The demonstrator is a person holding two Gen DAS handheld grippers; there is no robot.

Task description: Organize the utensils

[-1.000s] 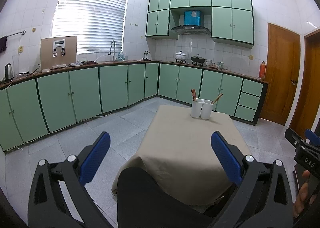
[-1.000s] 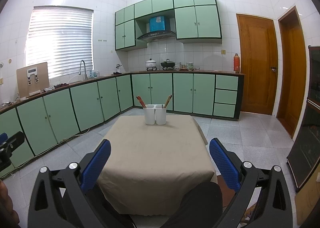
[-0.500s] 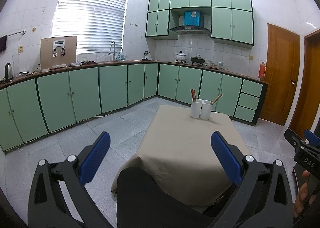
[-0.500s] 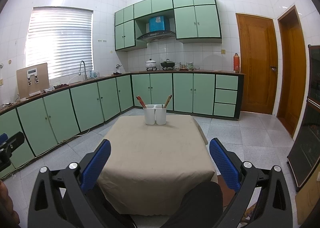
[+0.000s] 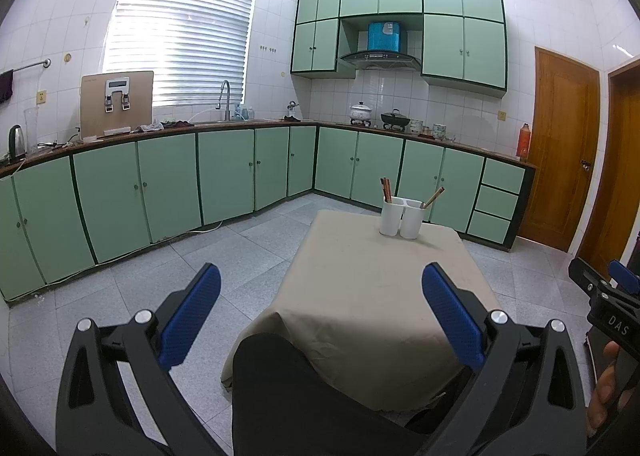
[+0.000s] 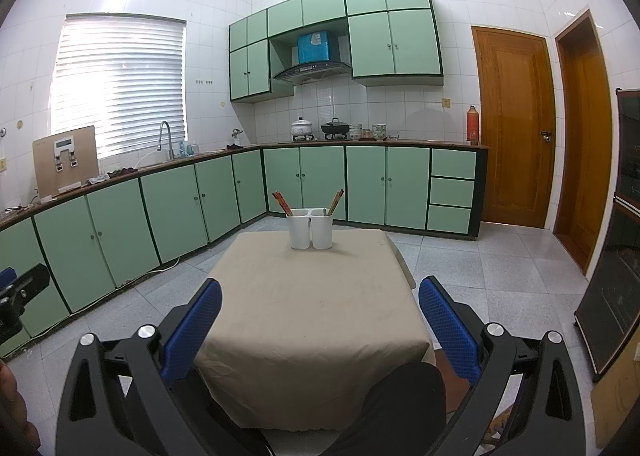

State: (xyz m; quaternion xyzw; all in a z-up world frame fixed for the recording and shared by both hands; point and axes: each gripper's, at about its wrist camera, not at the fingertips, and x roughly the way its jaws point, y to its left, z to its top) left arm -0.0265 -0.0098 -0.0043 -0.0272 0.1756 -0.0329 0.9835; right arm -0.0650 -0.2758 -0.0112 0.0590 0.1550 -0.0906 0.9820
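- While the left tongs (image 5: 320,288) hang apart and empty, the white holder (image 5: 401,217) stands at the far end of the cloth-covered surface (image 5: 372,296), with chopsticks (image 5: 386,189) in both cups; "DAS" reads on the other tool's body.
- Seen from the right, the right tongs (image 6: 319,298) gape empty too; the chopsticks sit sorted in the holder (image 6: 310,228), fitting a finished sort or a fresh setup.
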